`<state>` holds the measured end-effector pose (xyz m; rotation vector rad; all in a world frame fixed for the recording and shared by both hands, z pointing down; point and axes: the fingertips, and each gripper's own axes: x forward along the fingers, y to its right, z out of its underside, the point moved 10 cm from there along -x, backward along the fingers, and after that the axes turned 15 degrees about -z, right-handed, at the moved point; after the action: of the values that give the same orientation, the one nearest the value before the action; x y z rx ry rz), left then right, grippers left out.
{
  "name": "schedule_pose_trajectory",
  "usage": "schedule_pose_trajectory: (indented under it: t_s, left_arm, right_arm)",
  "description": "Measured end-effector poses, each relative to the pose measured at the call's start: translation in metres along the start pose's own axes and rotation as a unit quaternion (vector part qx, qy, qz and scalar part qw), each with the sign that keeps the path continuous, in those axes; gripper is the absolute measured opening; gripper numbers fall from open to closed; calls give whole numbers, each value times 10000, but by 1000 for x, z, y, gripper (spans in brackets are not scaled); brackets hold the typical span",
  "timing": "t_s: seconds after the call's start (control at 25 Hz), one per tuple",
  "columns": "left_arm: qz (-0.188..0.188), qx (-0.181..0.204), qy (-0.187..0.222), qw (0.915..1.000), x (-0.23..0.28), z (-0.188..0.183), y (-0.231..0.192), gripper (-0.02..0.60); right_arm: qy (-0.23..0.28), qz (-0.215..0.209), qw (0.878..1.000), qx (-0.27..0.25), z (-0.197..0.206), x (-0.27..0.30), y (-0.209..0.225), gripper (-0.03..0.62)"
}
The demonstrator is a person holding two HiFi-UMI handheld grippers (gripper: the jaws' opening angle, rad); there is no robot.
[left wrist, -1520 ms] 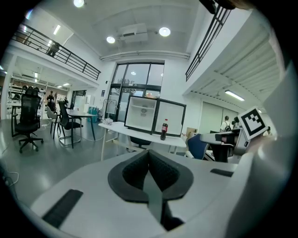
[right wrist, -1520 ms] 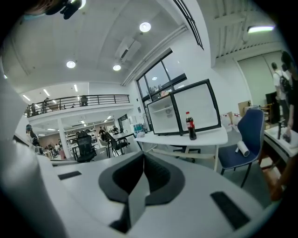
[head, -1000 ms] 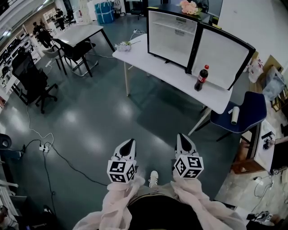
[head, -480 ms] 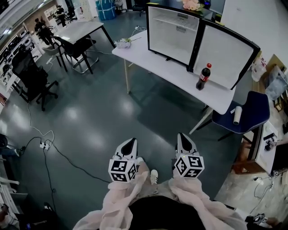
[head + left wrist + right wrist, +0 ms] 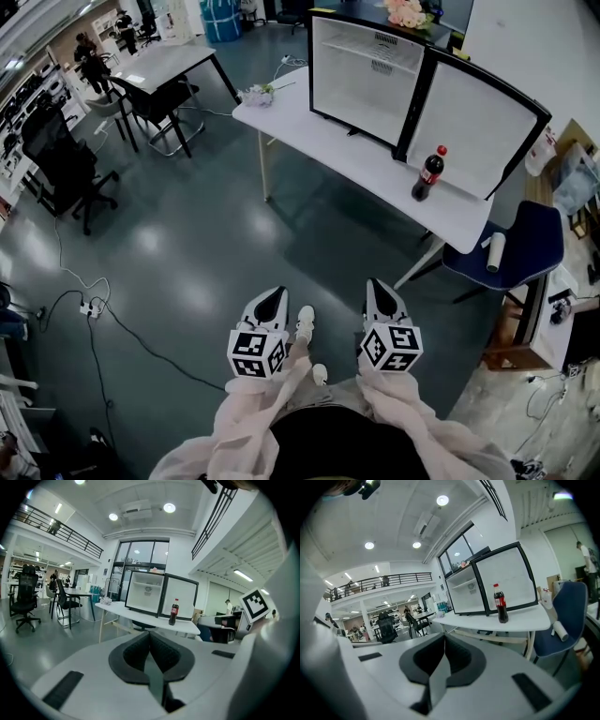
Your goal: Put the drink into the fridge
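A dark cola bottle (image 5: 428,173) with a red cap and red label stands upright on the white table (image 5: 356,159), in front of the fridge's swung-open door (image 5: 478,117). The small black fridge (image 5: 361,70) sits on the table with its white inside showing. The bottle (image 5: 174,612) and fridge (image 5: 145,595) lie far ahead in the left gripper view; the bottle (image 5: 500,603) shows larger in the right gripper view. My left gripper (image 5: 273,297) and right gripper (image 5: 378,286) are both shut and empty, held side by side over the floor, well short of the table.
A blue chair (image 5: 516,246) with a white roll (image 5: 494,251) on it stands right of the table. Black office chairs (image 5: 66,169) and another table (image 5: 164,64) are at the left. A cable (image 5: 141,337) runs over the grey floor. Pink flowers (image 5: 408,13) top the fridge.
The table, fridge and bottle have shifted slightly right and down in the head view as the person walks. One shoe has stepped forward between the grippers. Both grippers stay shut.
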<state>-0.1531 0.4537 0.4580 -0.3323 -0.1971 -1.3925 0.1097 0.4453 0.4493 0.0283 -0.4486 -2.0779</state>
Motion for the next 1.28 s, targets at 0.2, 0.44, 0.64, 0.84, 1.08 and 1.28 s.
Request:
schedule_pose_trajectory:
  t_s: [0.2, 0.44, 0.64, 0.84, 1.08, 1.28]
  left_arm:
    - [40, 16, 24, 10000, 39, -16, -6, 12]
    - [56, -10, -9, 10000, 93, -41, -16, 12]
    - [89, -1, 15, 10000, 136, -65, -27, 12]
    - [167, 40, -46, 9998, 174, -82, -39, 12]
    - [340, 120, -14, 9994, 220, -104, -52, 12]
    - [503, 148, 13, 9986, 252, -115, -60, 12]
  right_arm:
    - [-11, -17, 10000, 12, -12, 34, 14, 12]
    - [-39, -128, 9999, -11, -36, 90, 31, 12]
    - [-86, -66, 9999, 38, -49, 126, 47, 14]
    - [-70, 85, 9999, 86, -61, 160, 62, 12]
    - [16, 276, 9996, 95, -75, 195, 76, 13]
    - [20, 356, 9993, 73, -81, 225, 85, 12]
